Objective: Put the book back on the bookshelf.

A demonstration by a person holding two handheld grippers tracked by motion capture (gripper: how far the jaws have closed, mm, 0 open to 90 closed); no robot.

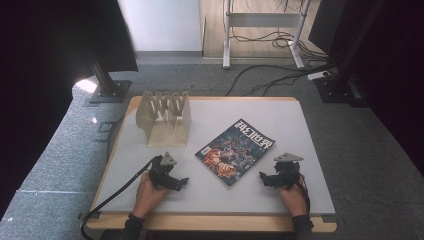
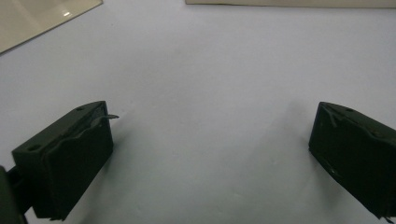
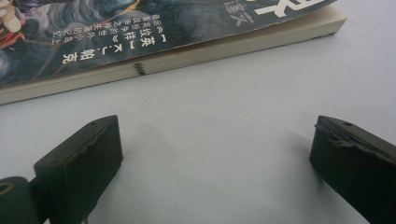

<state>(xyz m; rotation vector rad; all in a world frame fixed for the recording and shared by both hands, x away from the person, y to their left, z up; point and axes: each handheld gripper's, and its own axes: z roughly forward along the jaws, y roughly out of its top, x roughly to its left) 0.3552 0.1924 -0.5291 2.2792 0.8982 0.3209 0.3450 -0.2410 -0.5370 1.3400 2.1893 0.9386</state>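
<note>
Magazine (image 1: pixel 235 152) flat on tabletop (image 1: pixel 280 115), dark illustrated cover, white Chinese title, lying askew. Left gripper (image 1: pixel 181 183) and right gripper (image 1: pixel 263 178) both wide open, empty.

magazine (image 1: pixel 235 152): dark illustrated cover (white lettering) | rack (image 1: pixel 164 118): beige | table (image 1: pixel 280 120): grey

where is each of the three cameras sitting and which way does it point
High view: above the person's side, facing forward and down on the table, rack and magazine; both forearms and hands enter from below, holding the left gripper and right gripper.
Left gripper view: rides the left gripper, low over bare tabletop; own jaws wide apart.
Right gripper view: rides the right gripper, facing the magazine's page edge; own jaws apart.
Shared: magazine in high and right gripper views.
</note>
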